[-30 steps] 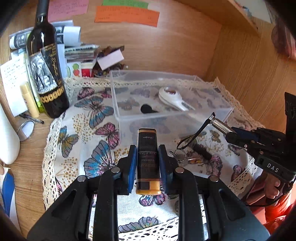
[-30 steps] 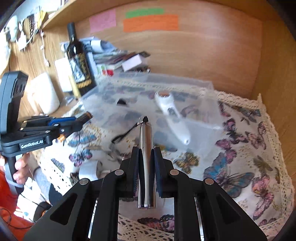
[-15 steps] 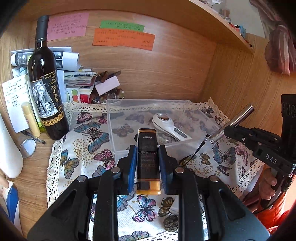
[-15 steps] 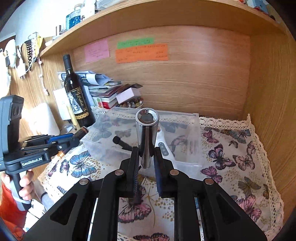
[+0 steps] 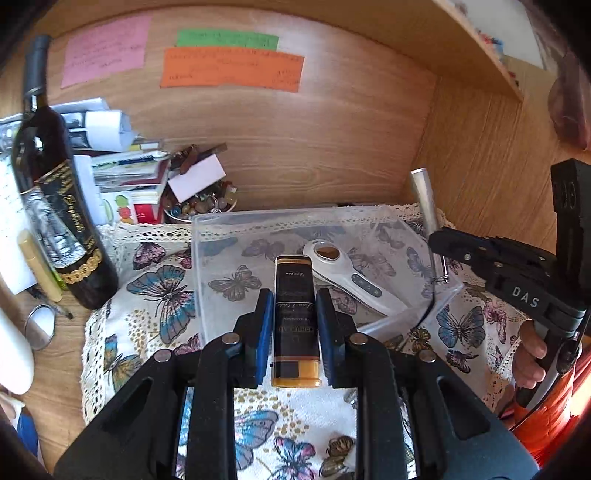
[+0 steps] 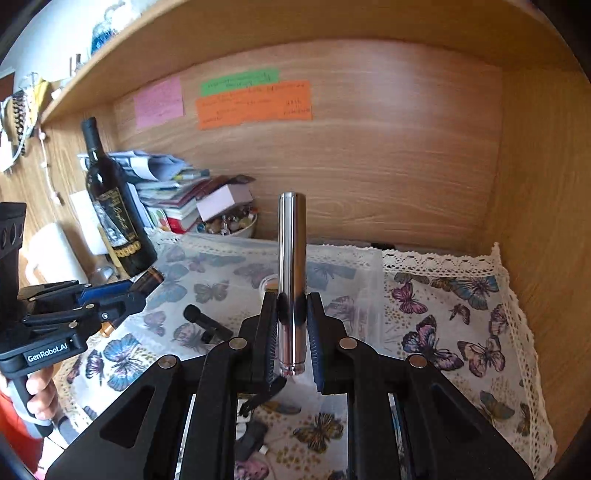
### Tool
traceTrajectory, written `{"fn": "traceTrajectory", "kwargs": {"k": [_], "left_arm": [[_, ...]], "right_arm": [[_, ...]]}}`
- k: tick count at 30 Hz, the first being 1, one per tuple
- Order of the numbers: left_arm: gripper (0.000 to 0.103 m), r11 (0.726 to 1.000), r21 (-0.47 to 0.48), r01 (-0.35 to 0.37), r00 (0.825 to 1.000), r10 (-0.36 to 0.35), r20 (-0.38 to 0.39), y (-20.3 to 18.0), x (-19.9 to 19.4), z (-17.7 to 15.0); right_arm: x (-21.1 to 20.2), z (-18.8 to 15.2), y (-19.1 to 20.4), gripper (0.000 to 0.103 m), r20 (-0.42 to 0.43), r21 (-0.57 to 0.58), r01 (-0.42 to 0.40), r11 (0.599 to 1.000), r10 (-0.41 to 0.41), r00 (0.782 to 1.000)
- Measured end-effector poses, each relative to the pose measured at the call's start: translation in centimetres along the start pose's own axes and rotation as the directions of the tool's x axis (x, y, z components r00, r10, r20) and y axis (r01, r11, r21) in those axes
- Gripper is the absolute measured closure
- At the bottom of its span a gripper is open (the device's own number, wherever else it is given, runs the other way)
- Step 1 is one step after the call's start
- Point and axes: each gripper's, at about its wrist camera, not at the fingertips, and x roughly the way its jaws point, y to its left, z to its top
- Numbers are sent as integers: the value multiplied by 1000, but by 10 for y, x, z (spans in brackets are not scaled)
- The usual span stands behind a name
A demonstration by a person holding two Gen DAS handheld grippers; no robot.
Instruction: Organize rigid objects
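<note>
A black-and-gold rectangular bottle (image 5: 296, 317) was clamped in the left hand-held gripper (image 5: 295, 325) above the clear plastic bin (image 5: 258, 218), presumably for dropping in. A polished steel cylinder (image 6: 291, 280) was clamped upright in the right hand-held gripper (image 6: 291, 328).

A wooden back wall (image 6: 369, 166) closes off the alcove, with a side wall (image 6: 535, 184) of the same wood at the right. A pink note (image 5: 105, 48), a green note (image 5: 227, 38) and an orange note (image 5: 232, 70) are stuck on the back wall. A wooden shelf (image 6: 258, 26) runs overhead. A butterfly-print cloth (image 6: 461, 332) with a lace edge covers the tabletop (image 5: 55, 387). Daylight falls softly across the wood.
</note>
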Motion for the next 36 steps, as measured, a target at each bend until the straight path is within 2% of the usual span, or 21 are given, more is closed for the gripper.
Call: {"fn": "traceTrajectory", "kwargs": {"k": [2,4,10,20,22,24,26,31,34,36], "left_arm": [[80,1000,-1,1,1000,-1,-9,1,7,2],[80,1000,-2,1,1000,-1,-20,0,13,3],[80,1000,20,-4,998,5,-58,-4,31,6],[80,997,73,-16,995,23,-99,-15,52,5],[76,997,79,-18,995,25,-98,-17,51,4],[62,997,78,-23,996,30,-89,-18,48,5],[55,997,74,-29,997,34,-68,-19,41,6],[36,996,72,-59,998,59,-9,-22,18,5],[21,993,73,-89,996,87,18,-23,5,2],[12,992,70,-103,994,101,32,-24,-4,-2]], "right_arm": [[11,1,2,89,-26,-8,-15,1000,15,1000],[19,1,6,95,-47,-18,-20,1000,19,999],[40,1,16,95,-102,-57,-45,997,39,994],[28,-10,14,95,-120,-28,-76,997,72,990],[24,-13,13,94,-124,-27,-76,997,72,990],[20,-16,10,89,-123,-28,-72,997,68,990],[15,-19,8,75,-117,-27,-66,997,63,991],[2,-26,4,58,-100,-30,-45,999,42,994],[-5,-32,4,53,-95,-38,-34,999,30,995],[-9,-36,7,44,-90,-48,-25,999,20,996]]}}
